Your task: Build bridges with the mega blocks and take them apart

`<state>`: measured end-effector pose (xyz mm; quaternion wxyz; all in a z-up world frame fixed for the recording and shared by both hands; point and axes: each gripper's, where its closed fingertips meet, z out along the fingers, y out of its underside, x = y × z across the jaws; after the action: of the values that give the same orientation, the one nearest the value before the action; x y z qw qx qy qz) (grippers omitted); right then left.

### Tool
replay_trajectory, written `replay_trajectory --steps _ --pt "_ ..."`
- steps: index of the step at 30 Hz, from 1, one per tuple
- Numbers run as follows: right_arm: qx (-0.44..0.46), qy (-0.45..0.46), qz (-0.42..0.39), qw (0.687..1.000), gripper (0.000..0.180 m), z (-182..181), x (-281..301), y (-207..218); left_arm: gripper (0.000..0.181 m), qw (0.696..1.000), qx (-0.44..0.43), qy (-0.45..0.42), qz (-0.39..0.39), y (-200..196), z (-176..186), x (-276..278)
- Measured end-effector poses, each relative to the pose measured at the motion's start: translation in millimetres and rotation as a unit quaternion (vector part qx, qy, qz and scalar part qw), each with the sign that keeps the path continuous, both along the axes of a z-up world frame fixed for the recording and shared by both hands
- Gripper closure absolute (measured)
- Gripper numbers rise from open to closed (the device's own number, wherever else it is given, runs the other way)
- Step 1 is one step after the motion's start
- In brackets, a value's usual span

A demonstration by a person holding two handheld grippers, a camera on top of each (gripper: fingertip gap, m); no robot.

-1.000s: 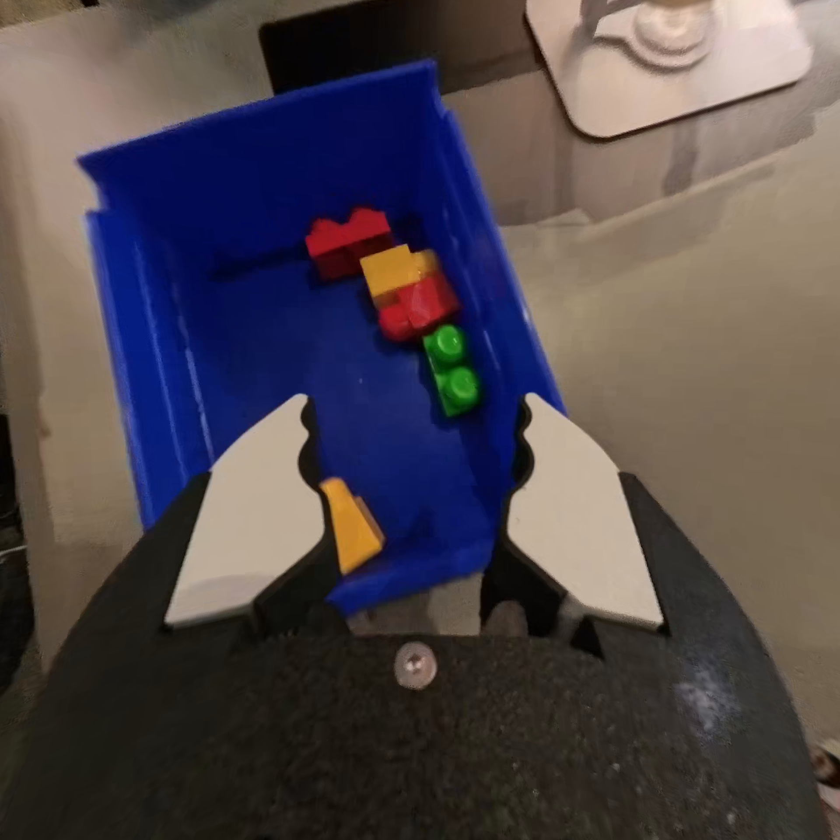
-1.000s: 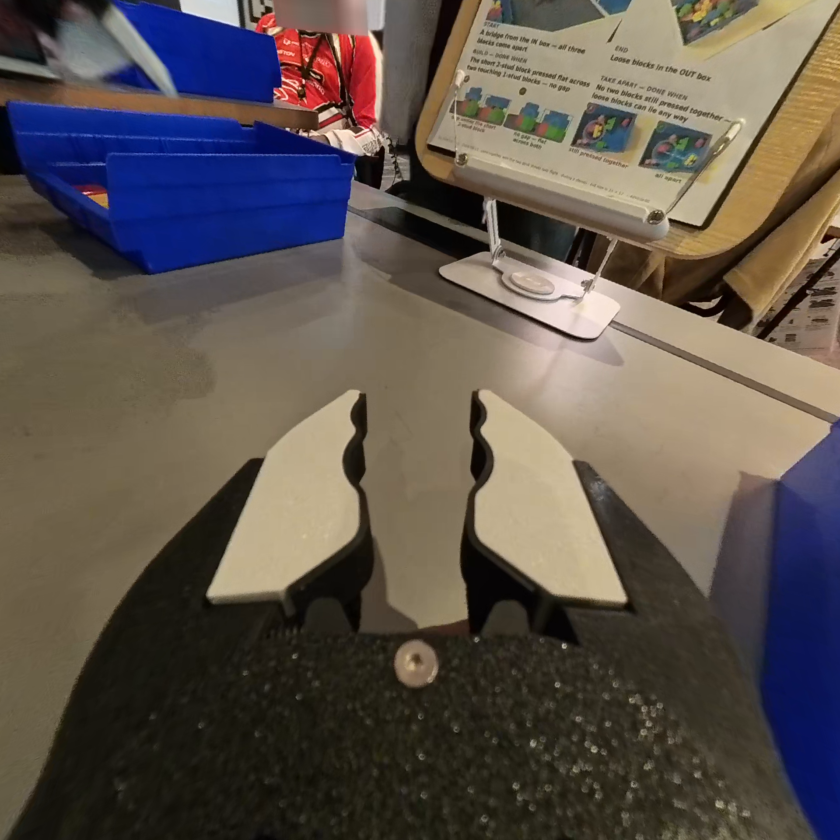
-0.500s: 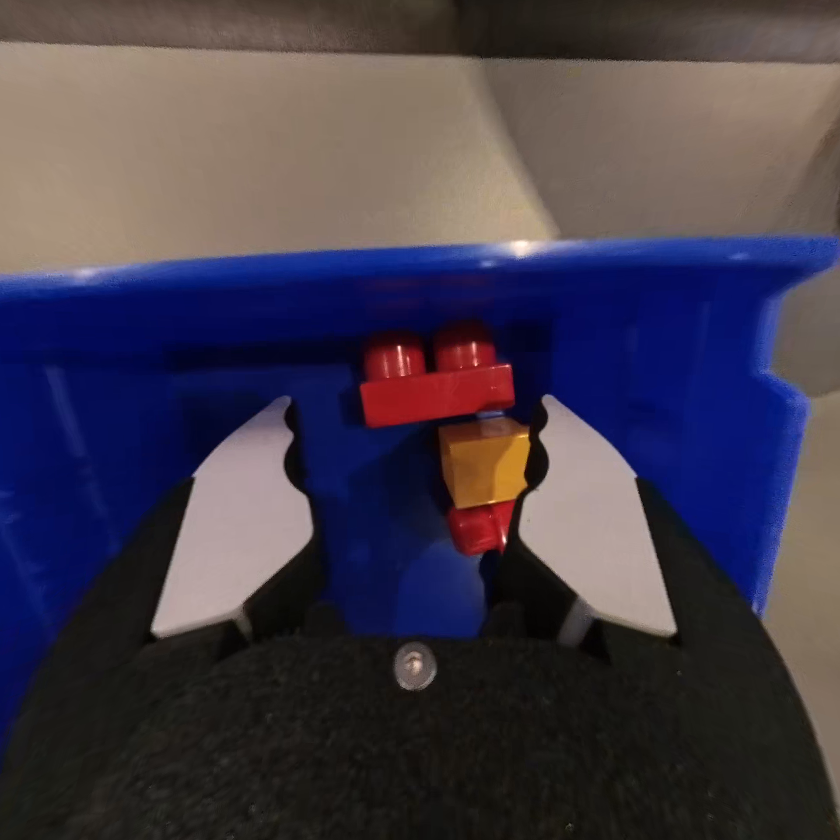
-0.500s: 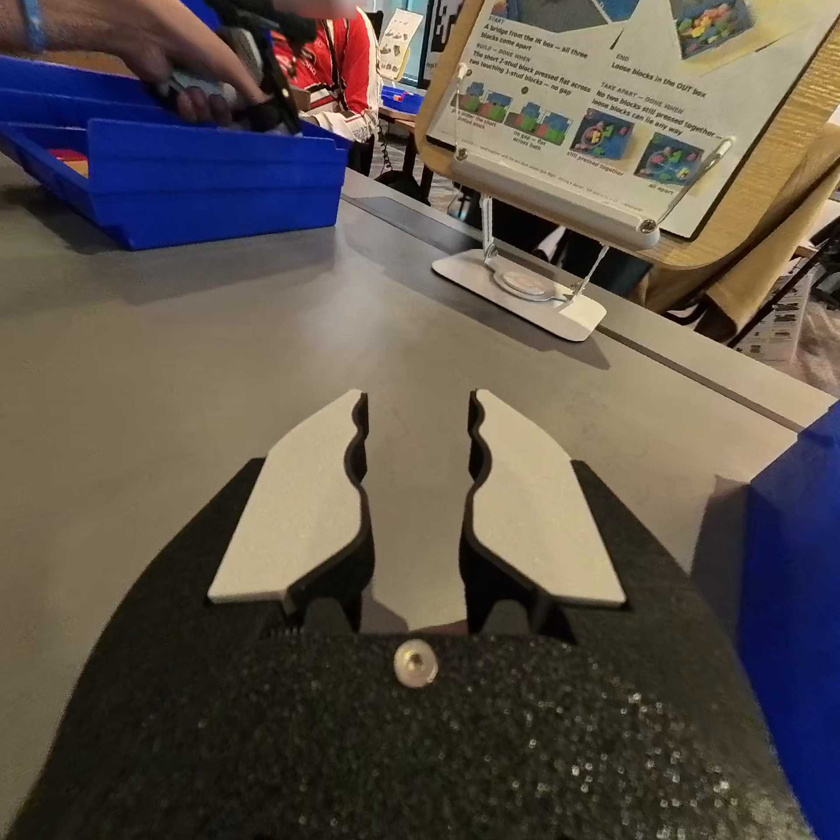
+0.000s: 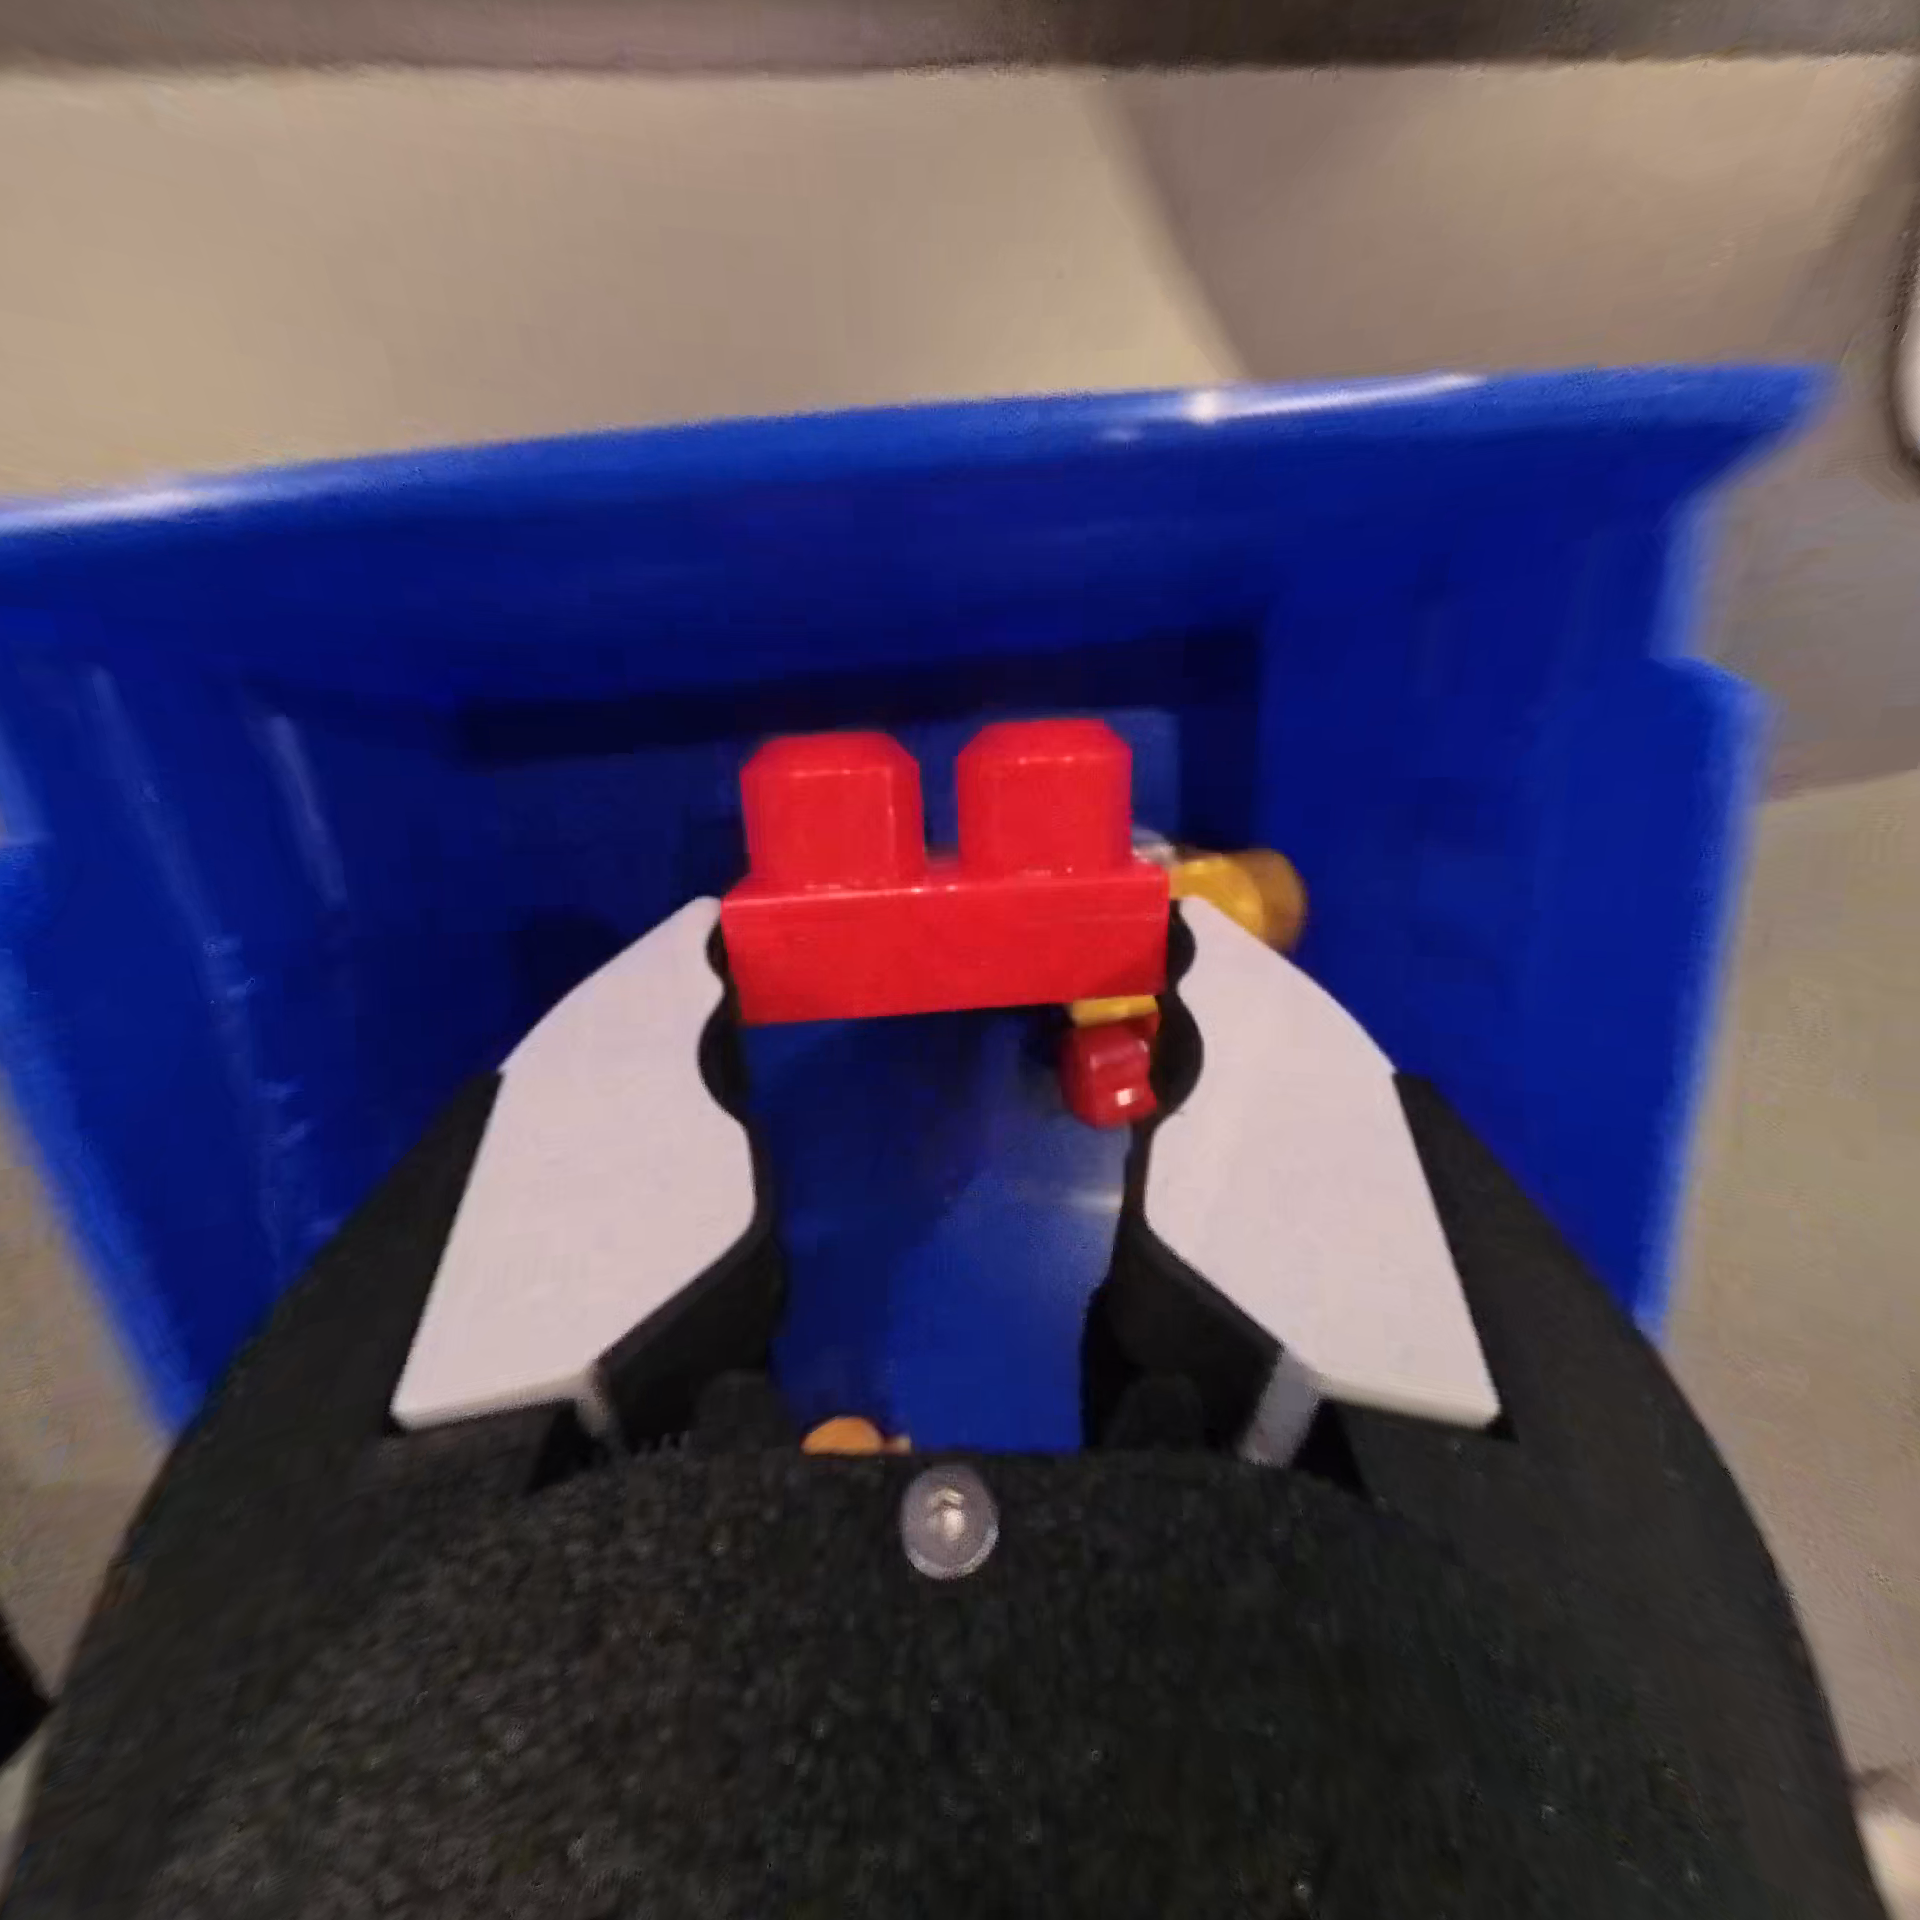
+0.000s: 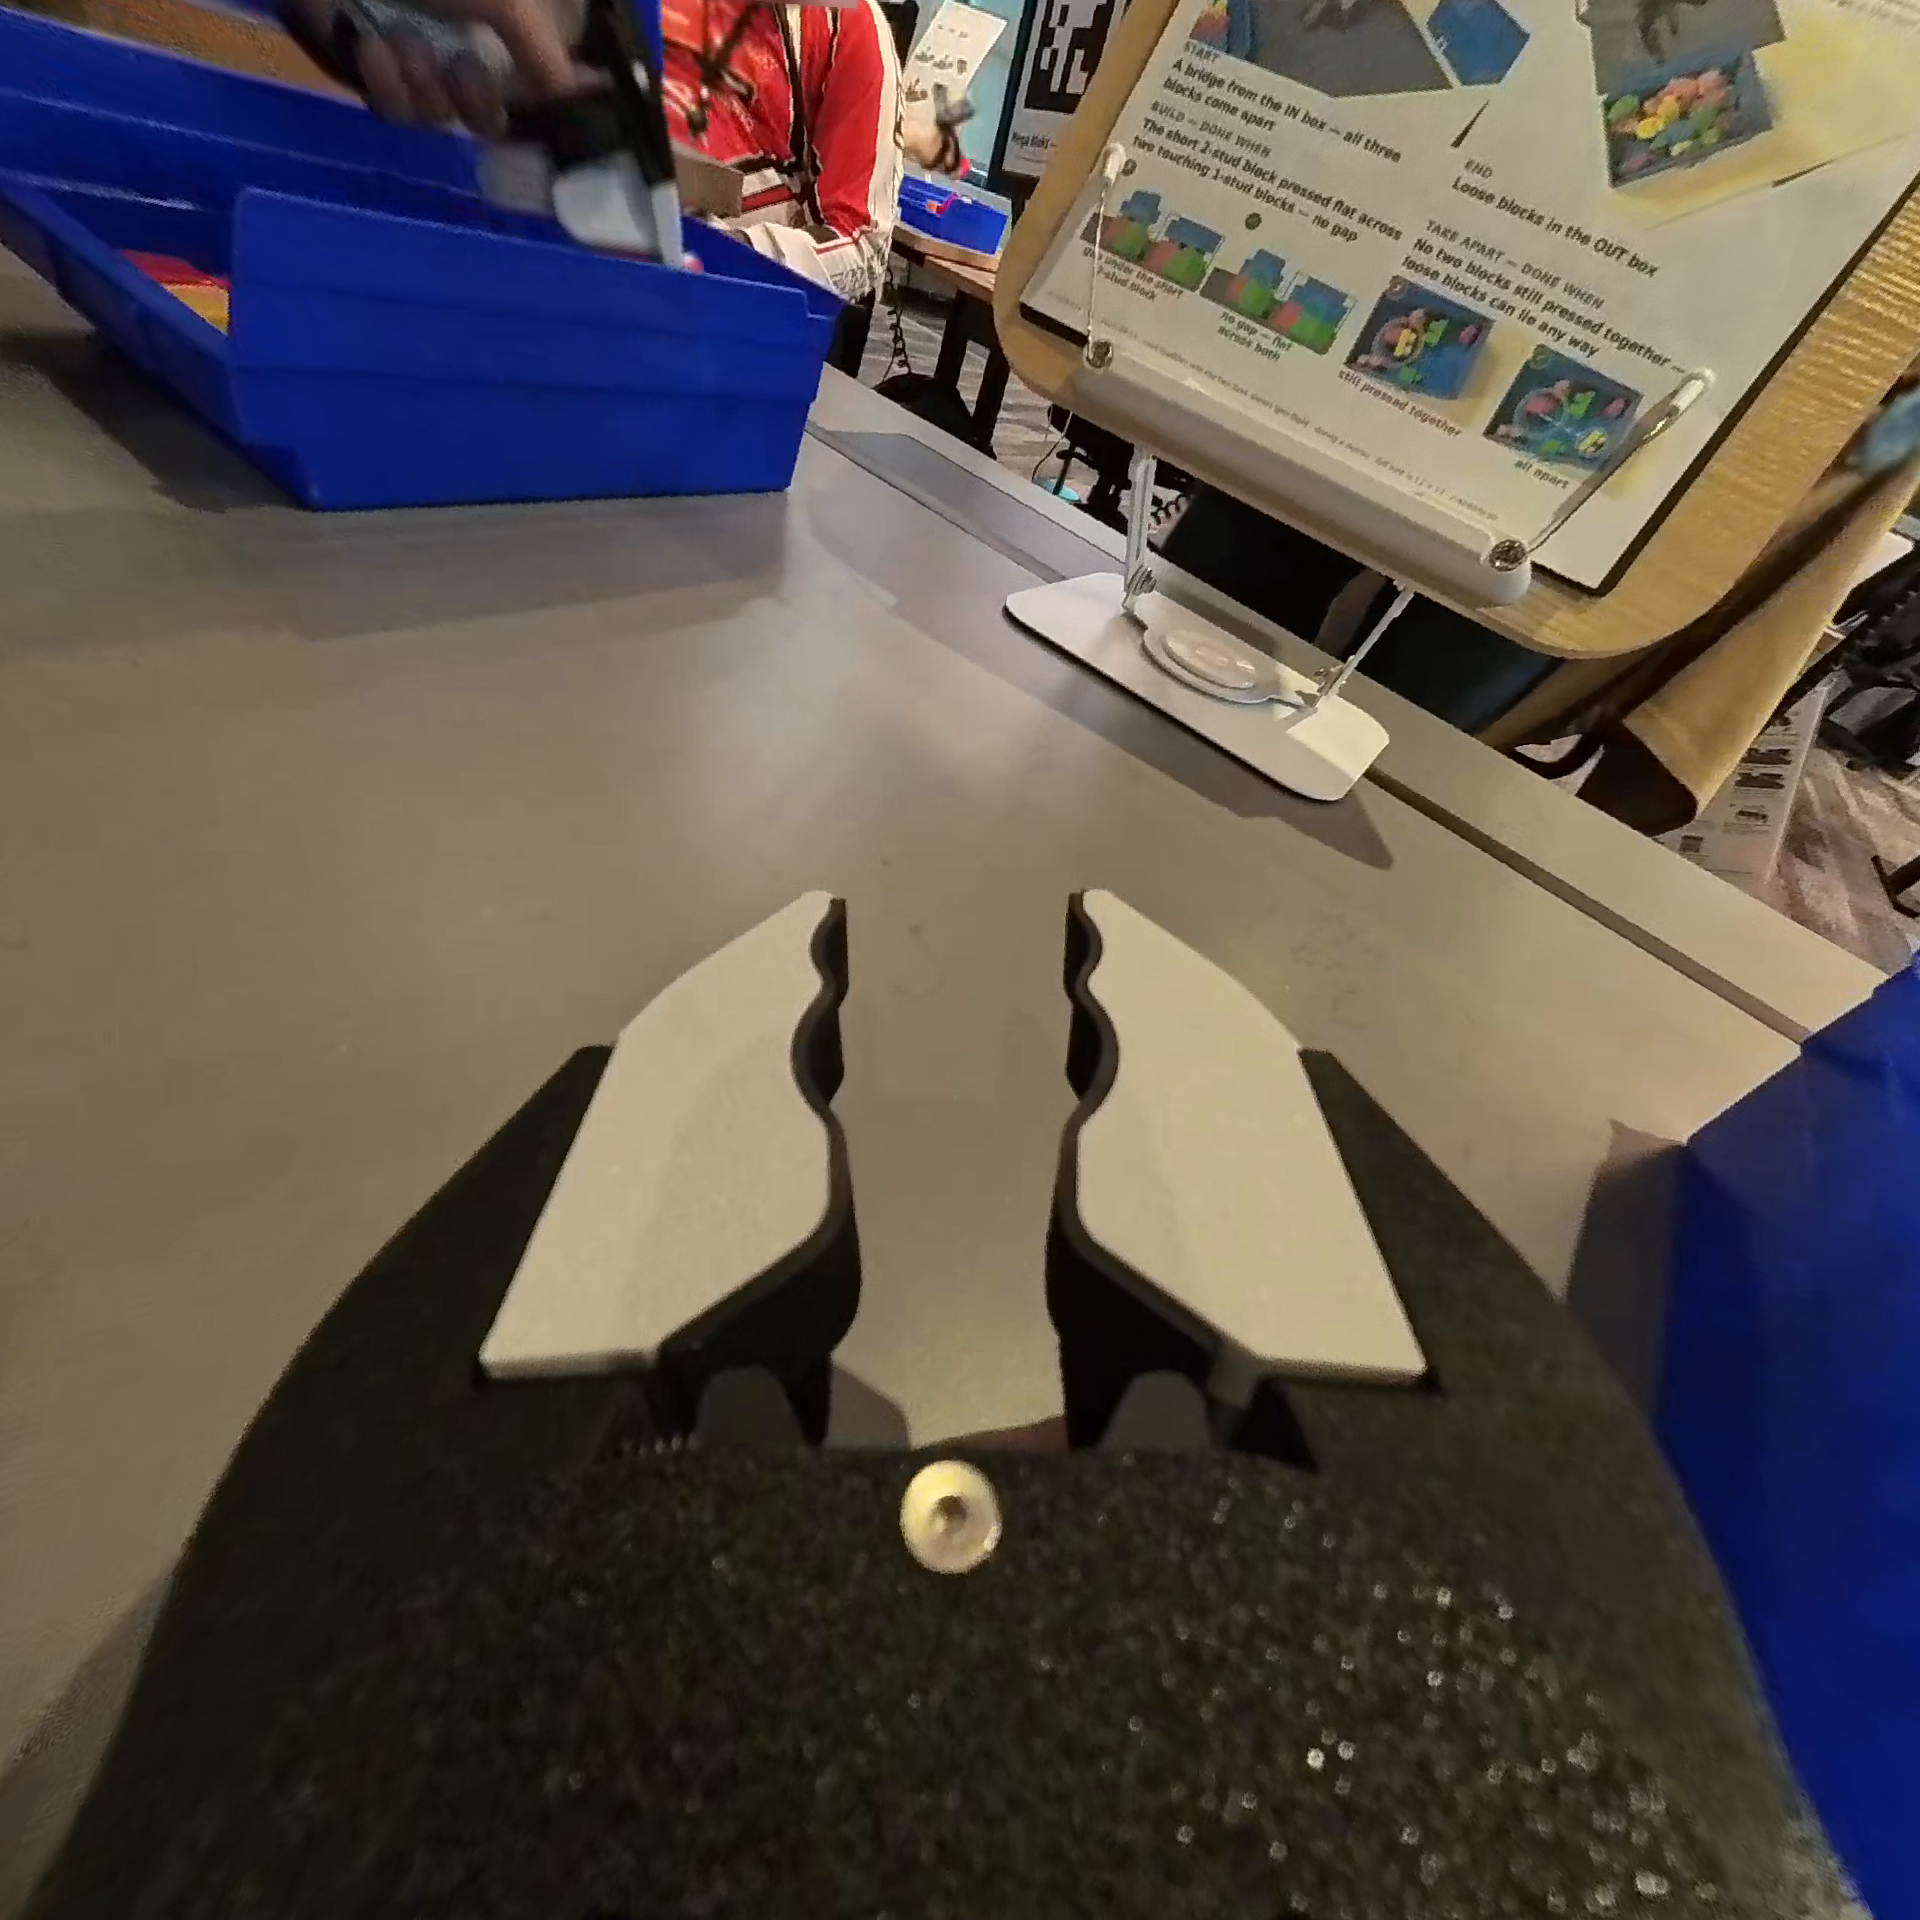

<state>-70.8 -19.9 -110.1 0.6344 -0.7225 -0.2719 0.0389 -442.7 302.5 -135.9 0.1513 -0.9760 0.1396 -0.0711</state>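
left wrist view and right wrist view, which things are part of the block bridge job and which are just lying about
Part of the job:
- red two-stud plastic block, between the left gripper fingers
- yellow block and small red block behind it
- blue plastic bin
- right gripper, open, empty

Lying about:
- instruction sheet on its metal stand
- grey table

Your left gripper (image 5: 945, 961) now reaches deeper into the blue bin (image 5: 1455, 582), jaws closing onto the red block (image 5: 940, 940).
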Motion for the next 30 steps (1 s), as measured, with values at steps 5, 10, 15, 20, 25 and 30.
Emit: replay_trajectory --steps 5,10,15,20,25,30 --pt "-0.004 0.022 -0.002 1.000 0.141 2 4 1 0.105 0.986 0.114 -0.045 -0.116 -55 92 55" --pt "-0.006 0.065 -0.008 0.998 0.140 8 12 4 0.105 0.947 0.127 -0.082 -0.282 -148 104 163" --pt "-0.006 0.105 -0.013 0.994 0.140 13 21 5 0.105 0.910 0.084 0.004 -0.405 -192 29 246" --pt "0.008 0.116 -0.014 0.993 0.141 19 24 2 0.105 0.894 0.026 0.029 -0.447 -183 -7 296" --pt "0.021 0.090 -0.014 0.996 0.141 20 20 -2 0.105 0.886 -0.015 0.073 -0.458 -168 -40 313" --pt "0.029 0.062 -0.014 0.998 0.141 18 16 -7 0.105 0.889 -0.012 0.076 -0.452 -165 -56 316"
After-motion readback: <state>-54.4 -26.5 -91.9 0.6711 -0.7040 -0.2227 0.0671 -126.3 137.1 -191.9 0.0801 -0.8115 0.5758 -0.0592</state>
